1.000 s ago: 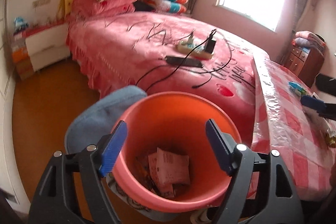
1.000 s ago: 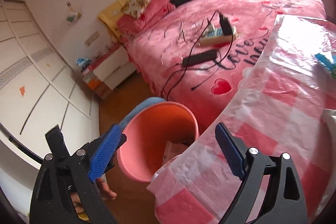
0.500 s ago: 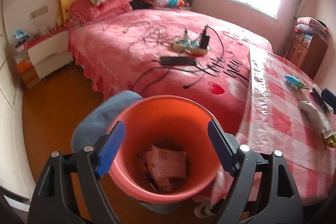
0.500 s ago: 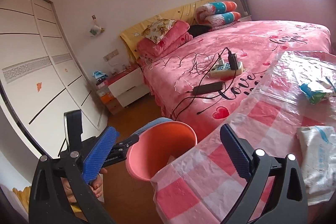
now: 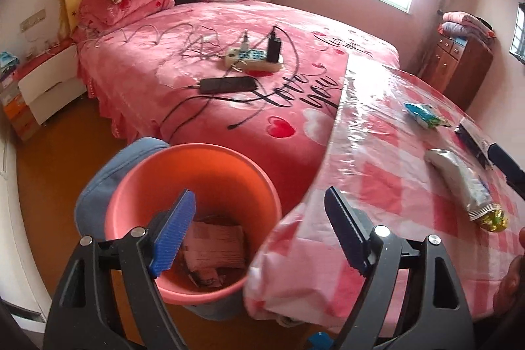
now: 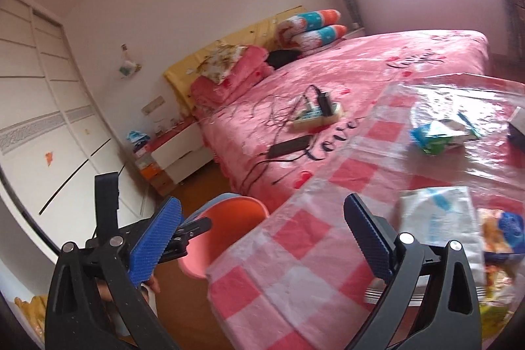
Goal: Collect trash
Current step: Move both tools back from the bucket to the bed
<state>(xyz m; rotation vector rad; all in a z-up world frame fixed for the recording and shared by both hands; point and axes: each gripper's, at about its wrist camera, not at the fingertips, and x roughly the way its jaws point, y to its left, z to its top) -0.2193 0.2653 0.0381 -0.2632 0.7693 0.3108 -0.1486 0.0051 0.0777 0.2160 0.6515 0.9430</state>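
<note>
both hand-held grippers empty, jaws wide apart.

left hand-held gripper (image 5: 259, 232) hangs over the orange bin (image 5: 193, 182), which sits on the floor just beside the worktop (image 5: 387, 186) corner, against the bed (image 5: 229, 54). bin already has crumpled paper (image 5: 213, 248) in the bottom. left finger is over the bin mouth, right finger over the draped tablecloth edge.

right hand-held gripper (image 6: 262, 238) is above the worktop's near corner, looking across it toward the bed. bin (image 6: 226, 218) is down and to its left.

trash on the worktop:
- white packet (image 6: 436, 218): just ahead and right of the right gripper's right finger, nearest piece. in the left view it shows as a long silver wrapper (image 5: 459, 182) with a gold crimped end, long axis running roughly away from the worktop's near edge, angled toward the bin side at its far end.
- yellow/blue snack bag (image 6: 502, 232): touching or overlapping the white packet on its right, partly cut off by the frame.
- blue-green wrapper (image 6: 439, 136): farther in, toward the bed side.
- dark box (image 5: 472, 136) beyond the wrapper, can't tell if it's trash.

key relation: the packet is well right of the left gripper and close to the right one, so the right hand is the obvious picker. my read: shift right and forward, turn the jaws across the packet's short side, pinch, then carry left to the bin. thin film on slick plastic cover, likely to slide rather than lift.

power strip (image 5: 252, 58) and cables on the bed aren't trash, leave them.
</note>
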